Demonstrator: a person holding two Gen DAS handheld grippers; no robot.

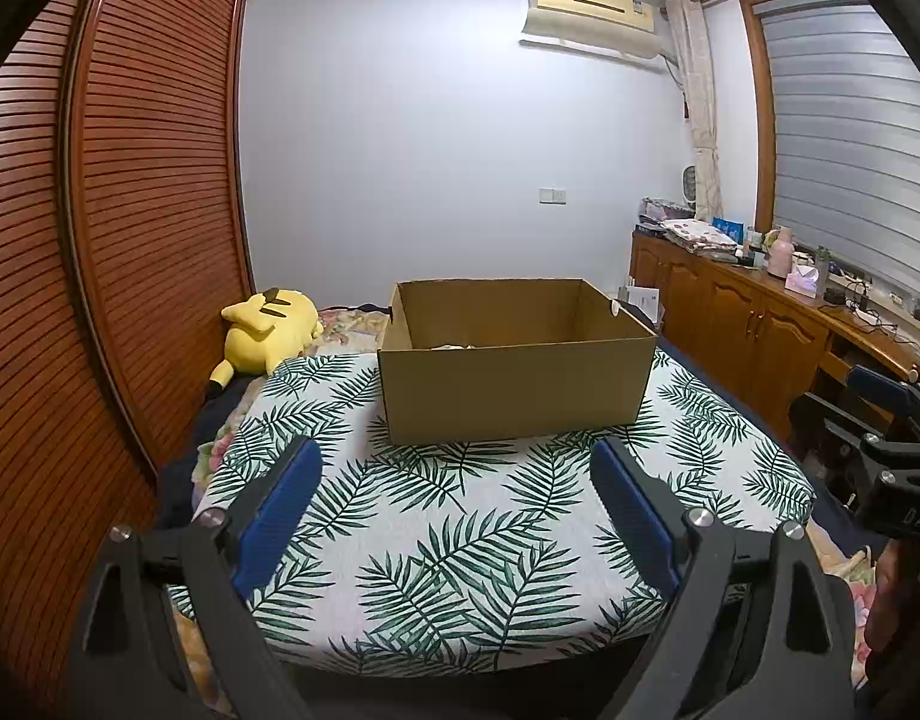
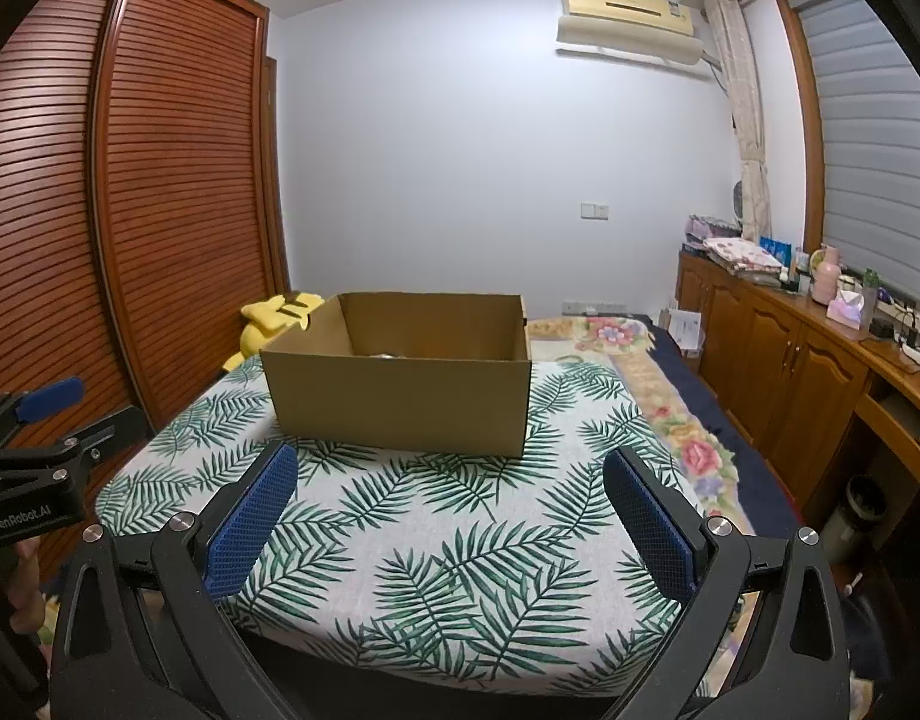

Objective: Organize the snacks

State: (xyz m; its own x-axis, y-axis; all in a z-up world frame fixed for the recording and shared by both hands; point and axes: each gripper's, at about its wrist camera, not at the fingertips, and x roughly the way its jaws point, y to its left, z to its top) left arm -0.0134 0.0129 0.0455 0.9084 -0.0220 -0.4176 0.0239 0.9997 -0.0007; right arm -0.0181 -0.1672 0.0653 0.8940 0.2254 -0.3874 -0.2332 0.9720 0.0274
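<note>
An open brown cardboard box [image 1: 514, 390] [image 2: 400, 402] stands at the far side of a table covered with a leaf-print cloth [image 1: 460, 540] [image 2: 448, 552]. Something pale shows just above the box's near wall inside; what it is I cannot tell. No loose snacks lie on the cloth. My left gripper [image 1: 457, 462] hovers open over the near half of the cloth, nothing between its blue pads [image 1: 280, 516]. My right gripper [image 2: 451, 468] is likewise open and holds nothing, also short of the box. Each gripper shows at the edge of the other's view.
A yellow plush toy [image 1: 268, 330] lies on the bed left of the box beside a slatted wooden wardrobe [image 1: 130, 210]. A floral blanket [image 2: 640, 372] covers the bed to the right. Wooden cabinets [image 2: 790, 360] with bottles and clutter line the right wall under a window.
</note>
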